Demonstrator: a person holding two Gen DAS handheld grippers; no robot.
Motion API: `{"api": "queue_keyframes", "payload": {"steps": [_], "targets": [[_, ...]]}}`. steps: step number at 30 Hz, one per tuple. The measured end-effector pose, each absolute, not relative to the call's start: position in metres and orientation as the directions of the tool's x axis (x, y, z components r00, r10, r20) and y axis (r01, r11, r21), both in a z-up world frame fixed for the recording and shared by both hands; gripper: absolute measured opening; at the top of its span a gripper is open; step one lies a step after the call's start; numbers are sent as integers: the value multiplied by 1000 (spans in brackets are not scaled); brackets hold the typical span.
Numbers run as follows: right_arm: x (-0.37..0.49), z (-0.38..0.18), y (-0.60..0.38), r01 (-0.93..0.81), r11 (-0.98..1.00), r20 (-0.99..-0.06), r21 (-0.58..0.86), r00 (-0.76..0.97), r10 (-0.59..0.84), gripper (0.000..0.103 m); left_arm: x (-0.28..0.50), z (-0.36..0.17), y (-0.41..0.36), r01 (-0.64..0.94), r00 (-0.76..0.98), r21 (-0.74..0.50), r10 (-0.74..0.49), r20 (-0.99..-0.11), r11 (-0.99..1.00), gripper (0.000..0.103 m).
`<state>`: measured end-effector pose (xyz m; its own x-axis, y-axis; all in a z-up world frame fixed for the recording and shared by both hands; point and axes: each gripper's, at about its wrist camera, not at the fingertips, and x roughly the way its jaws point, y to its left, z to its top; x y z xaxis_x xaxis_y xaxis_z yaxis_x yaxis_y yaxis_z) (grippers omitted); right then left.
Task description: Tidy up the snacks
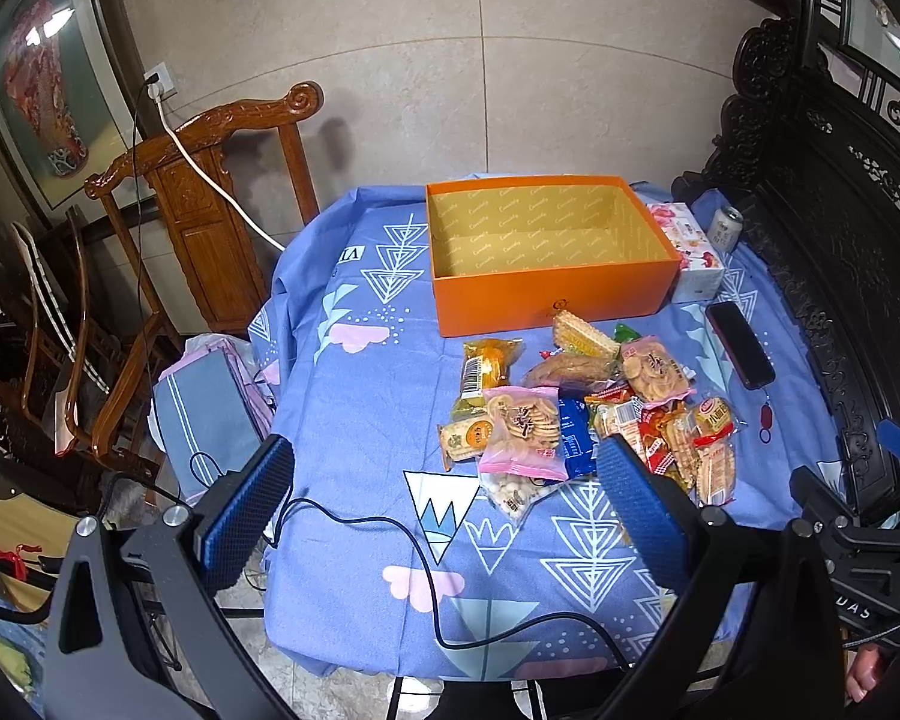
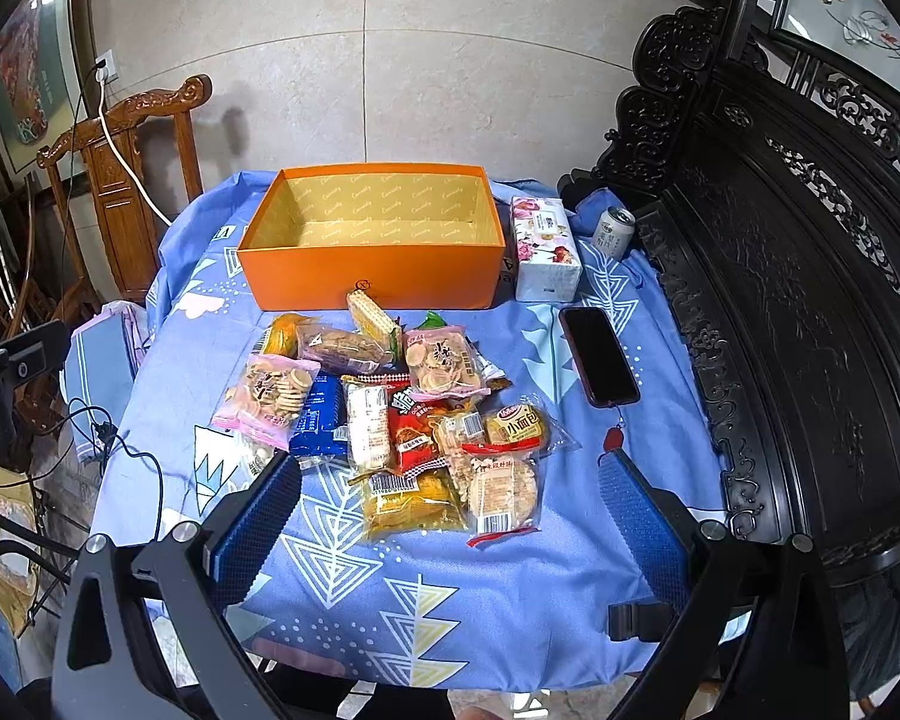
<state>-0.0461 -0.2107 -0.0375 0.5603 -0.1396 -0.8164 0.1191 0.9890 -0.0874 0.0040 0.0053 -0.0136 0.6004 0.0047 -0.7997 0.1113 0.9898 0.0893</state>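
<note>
- Both tongs are spread wide and hold nothing: the left tongs [image 1: 444, 510] and the right tongs [image 2: 450, 516] each hover low over the near part of the table [image 2: 510, 612], which is draped in a soft blue patterned cloth.
- Snack packets [image 2: 402, 414] lie in a loose, overlapping heap at mid-table, just beyond the tips of both tongs.
- Judged from both views, the right tongs face the heap squarely; from the left tongs it sits ahead and slightly to the right.
- An orange cardboard box [image 2: 372, 276], rectangular, open-topped and empty, stands just behind the heap with its long side running across the table.
- Nearest the right tongs are a yellow packet [image 2: 411, 504] and a clear packet of pale crackers [image 2: 501, 492], lying side by side with their long axes pointing towards the tongs.
- Wrappers are thin, glossy, crinkly plastic; a pink-edged bag of round biscuits [image 1: 522, 432] lies nearest the left tongs.
- A dark phone [image 2: 599, 355], a flowered tissue box [image 2: 543, 252] and a drink can [image 2: 613, 231] lie to the right, apart from the heap.
</note>
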Motion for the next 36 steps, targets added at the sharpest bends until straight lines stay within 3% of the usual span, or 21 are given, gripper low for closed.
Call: {"api": "queue_keyframes", "payload": {"steps": [15, 21, 25, 31, 36], "targets": [[-30, -50, -232, 112, 991, -828, -77, 547, -126, 100, 24, -28, 6, 127, 588, 46, -38, -808, 991, 99], [-18, -92, -267, 122, 990, -842, -72, 524, -125, 100, 37, -65, 15, 169, 605, -8, -110, -789, 986, 99], [-10, -124, -280, 115, 993, -875, 27, 484, -32, 100, 41, -96, 15, 168, 605, -4, -107, -789, 986, 99], [24, -161, -245, -38, 998, -874, 58, 481, 69, 100, 61, -141, 14, 173, 524, 85, -19, -851, 981, 99], [63, -198, -213, -136, 990, -904, 22, 419, 78, 100, 71, -157, 24, 165, 499, 71, -21, -866, 984, 99]]}}
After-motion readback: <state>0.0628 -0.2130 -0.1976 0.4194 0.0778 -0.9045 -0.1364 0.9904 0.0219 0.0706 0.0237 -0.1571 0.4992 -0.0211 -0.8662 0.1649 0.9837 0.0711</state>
